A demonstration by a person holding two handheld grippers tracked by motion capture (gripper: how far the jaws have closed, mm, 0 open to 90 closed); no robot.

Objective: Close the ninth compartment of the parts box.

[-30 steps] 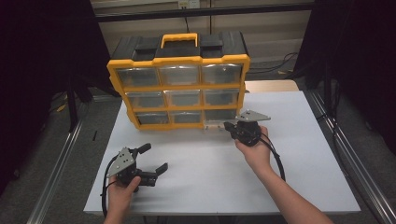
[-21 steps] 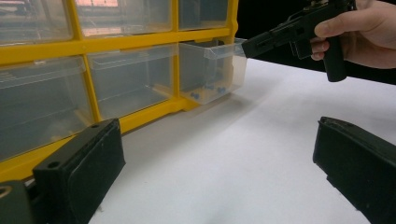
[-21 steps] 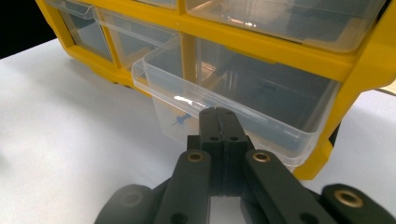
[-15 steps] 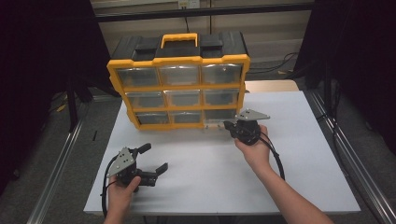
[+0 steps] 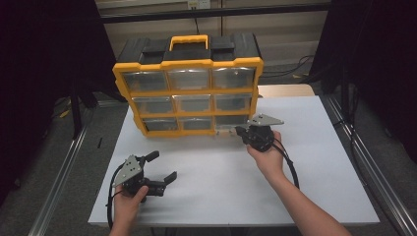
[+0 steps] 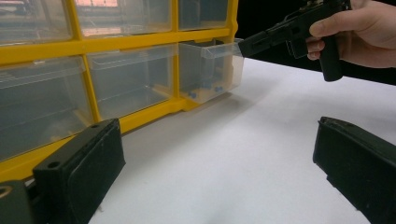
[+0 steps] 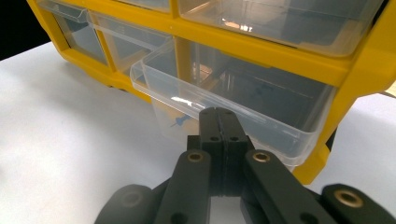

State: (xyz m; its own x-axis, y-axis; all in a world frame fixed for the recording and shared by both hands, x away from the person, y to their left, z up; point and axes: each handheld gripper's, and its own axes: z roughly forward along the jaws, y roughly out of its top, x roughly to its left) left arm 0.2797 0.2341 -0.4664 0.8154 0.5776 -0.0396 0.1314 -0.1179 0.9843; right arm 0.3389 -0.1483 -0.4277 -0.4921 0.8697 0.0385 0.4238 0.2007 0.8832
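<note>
From the high view, we see the yellow organizer (image 5: 189,93) standing upright at the back of the white surface (image 5: 314,162), with its bottom right drawer (image 5: 227,129) drawn partly out. Our right claw (image 5: 238,131) sits at that drawer's front edge, jaws pressed together on its lip. Our left claw (image 5: 162,167) rests well apart, near the surface's front left, jaws spread wide and holding nothing.

In the left gripper view, the drawer (image 6: 210,70) juts from the yellow frame, and the right claw (image 6: 243,46) pinches its top front lip. We judge the drawer light, thin-walled clear plastic: stiff enough to pull, but slick and liable to flex or crack under a hard squeeze. The moulded lip at the front is the place to take it, and the pull should run straight along its track so it does not jam or tip the case.

In the right gripper view, our right claw (image 7: 219,114) is closed tight on the drawer's front rim (image 7: 187,100); a small blue pushpin (image 7: 180,122) lies inside, so a jerk could scatter it.

Against the earlier high views, nothing has shifted: both hands and the drawer stand as they did.
</note>
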